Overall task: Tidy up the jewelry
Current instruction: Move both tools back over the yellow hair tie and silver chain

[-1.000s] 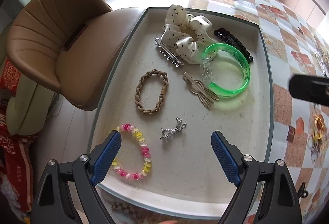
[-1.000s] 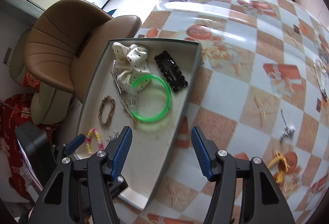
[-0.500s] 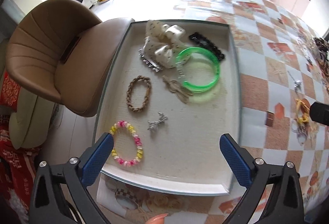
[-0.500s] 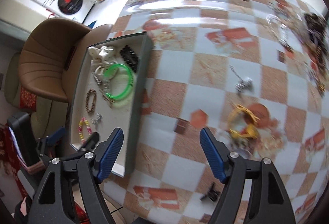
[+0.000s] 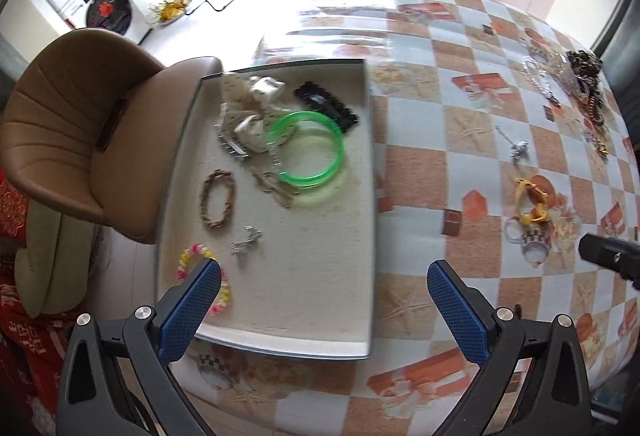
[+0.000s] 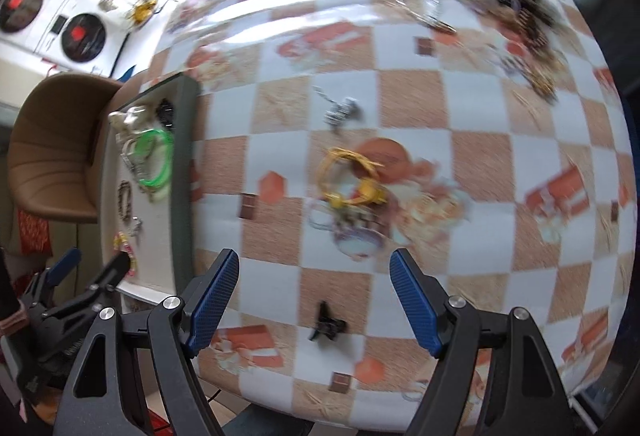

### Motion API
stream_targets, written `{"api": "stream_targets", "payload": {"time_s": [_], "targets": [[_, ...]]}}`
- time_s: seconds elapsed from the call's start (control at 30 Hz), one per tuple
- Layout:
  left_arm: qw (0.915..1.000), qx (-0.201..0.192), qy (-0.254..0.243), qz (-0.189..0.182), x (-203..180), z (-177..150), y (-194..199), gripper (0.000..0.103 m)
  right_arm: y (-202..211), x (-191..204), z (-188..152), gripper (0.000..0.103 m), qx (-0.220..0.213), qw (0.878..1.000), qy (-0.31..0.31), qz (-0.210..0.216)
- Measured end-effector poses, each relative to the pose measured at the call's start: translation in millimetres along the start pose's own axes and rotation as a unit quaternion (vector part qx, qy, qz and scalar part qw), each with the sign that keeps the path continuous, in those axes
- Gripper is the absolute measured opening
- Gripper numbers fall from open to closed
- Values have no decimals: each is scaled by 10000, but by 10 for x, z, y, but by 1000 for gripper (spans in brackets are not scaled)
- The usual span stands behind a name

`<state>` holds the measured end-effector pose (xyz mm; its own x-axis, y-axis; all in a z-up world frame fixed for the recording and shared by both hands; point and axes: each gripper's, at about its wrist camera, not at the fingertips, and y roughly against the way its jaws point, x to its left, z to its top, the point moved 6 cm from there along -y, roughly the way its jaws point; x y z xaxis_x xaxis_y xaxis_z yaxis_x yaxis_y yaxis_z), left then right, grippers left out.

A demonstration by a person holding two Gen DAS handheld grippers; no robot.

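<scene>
Grey felt-lined tray (image 5: pixel 372 196) at the table's left edge holds my beaded bracelet (image 5: pixel 224 290), braided band (image 5: pixel 218 204) and glossy green bangle (image 5: pixel 310 152). My left gripper (image 5: pixel 324 306) gapes empty over it. Yellow corded jewelry (image 6: pixel 352 176) lies mid-table beyond my right gripper (image 6: pixel 314 300), its jaws just widened, empty.

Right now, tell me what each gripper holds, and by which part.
Nothing is held. The left gripper and the right gripper both stand open and empty, their jaws having just been opening.

Left gripper (image 5: pixel 324 290) at frame bottom, black plastic arms, blue textured pads (image 5: pixel 191 310), silver screws at the pivots, triangular cut-outs, right gripper (image 6: pixel 314 294) alike, same blue pads (image 6: pixel 414 302)
</scene>
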<state>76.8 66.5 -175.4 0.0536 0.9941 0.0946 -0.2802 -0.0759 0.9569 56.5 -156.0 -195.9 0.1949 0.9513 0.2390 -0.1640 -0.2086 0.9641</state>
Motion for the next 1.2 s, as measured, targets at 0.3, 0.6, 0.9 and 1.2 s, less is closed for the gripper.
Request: {"api": "stream_targets", "payload": {"time_s": [0.3, 0.6, 0.9, 1.2], "targets": [[9989, 86, -347, -293, -460, 183, -30, 103, -62, -529, -71, 80, 165, 9984, -471, -284], [9972, 100, -612, -406, -867, 351, -150, 103, -183, -776, -96, 80, 278, 9970, -630, -360], [9961, 37, -770, -431, -1081, 551, -398, 103, -291, -774, 38, 80, 64, 9982, -380, -461], [9952, -16, -785, -588, -1260, 696, -663, 103, -410, -533, 194, 80, -393, 9971, 282, -592]]}}
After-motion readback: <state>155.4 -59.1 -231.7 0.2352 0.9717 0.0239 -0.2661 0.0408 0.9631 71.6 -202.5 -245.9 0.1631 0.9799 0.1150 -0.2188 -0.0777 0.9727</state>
